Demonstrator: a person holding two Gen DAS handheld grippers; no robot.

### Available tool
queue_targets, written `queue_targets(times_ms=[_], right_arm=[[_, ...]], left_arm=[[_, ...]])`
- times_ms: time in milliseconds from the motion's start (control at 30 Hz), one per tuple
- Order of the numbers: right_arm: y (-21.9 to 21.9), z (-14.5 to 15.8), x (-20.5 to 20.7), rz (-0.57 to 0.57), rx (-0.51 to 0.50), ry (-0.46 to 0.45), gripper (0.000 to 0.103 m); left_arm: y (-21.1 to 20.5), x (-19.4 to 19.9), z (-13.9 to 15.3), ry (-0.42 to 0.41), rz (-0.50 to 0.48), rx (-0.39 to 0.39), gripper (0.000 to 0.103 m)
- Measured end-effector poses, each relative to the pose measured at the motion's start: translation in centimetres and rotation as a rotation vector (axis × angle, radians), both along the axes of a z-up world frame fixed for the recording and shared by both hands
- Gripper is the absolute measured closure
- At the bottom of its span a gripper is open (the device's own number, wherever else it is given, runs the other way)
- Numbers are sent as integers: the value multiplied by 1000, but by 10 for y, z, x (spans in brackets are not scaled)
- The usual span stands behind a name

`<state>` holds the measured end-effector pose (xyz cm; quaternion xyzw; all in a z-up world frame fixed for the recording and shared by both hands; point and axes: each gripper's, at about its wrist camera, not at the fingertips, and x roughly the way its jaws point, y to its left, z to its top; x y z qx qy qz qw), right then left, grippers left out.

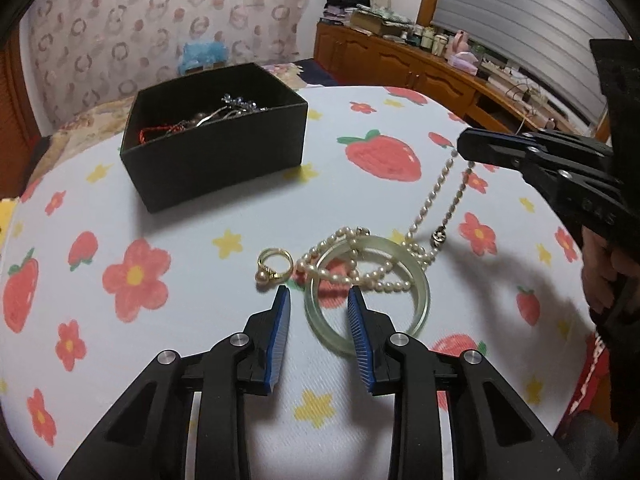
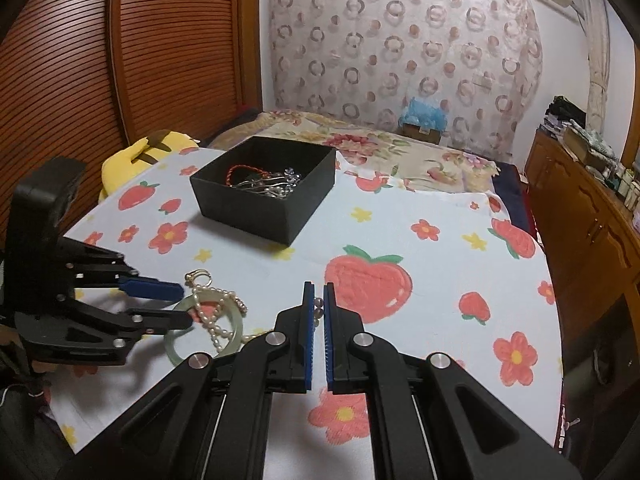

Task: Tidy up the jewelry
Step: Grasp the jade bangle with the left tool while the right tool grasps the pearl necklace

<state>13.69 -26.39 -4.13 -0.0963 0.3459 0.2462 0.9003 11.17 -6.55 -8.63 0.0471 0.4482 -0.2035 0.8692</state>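
A pale green bangle [image 1: 338,344] lies on the strawberry tablecloth [image 1: 192,232] with a pearl necklace [image 1: 438,186] draped across it. My right gripper [image 1: 464,146] is shut on the necklace and holds two strands up off the cloth. In the right wrist view, pearls [image 2: 318,307] show between the closed pads of that right gripper [image 2: 319,294]. My left gripper [image 1: 318,296] is open just above the cloth, and the bangle's left rim sits between its fingers without touching them. A gold pearl ring [image 1: 274,266] lies just left of the bangle. The black box [image 1: 212,132] behind holds several pieces.
From the right wrist, the left gripper [image 2: 182,306] straddles the bangle [image 2: 173,347] near the ring [image 2: 198,278], with the box [image 2: 264,196] farther back. A wooden cabinet [image 1: 400,64] runs along the right, a bed [image 2: 360,136] lies beyond, and a yellow plush [image 2: 148,152] sits at the table's far left corner.
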Motion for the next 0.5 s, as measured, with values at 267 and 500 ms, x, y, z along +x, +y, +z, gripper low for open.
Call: queue_targets(times_ms=[267,500], right_arm=[[-7,9,-4,-31,3,-40,98],[-12,17,-7,-42,2,-62,98]], left_arm=[[4,-6,4,-40,11,50,97],[27,-17,28,-112,61,3,97]])
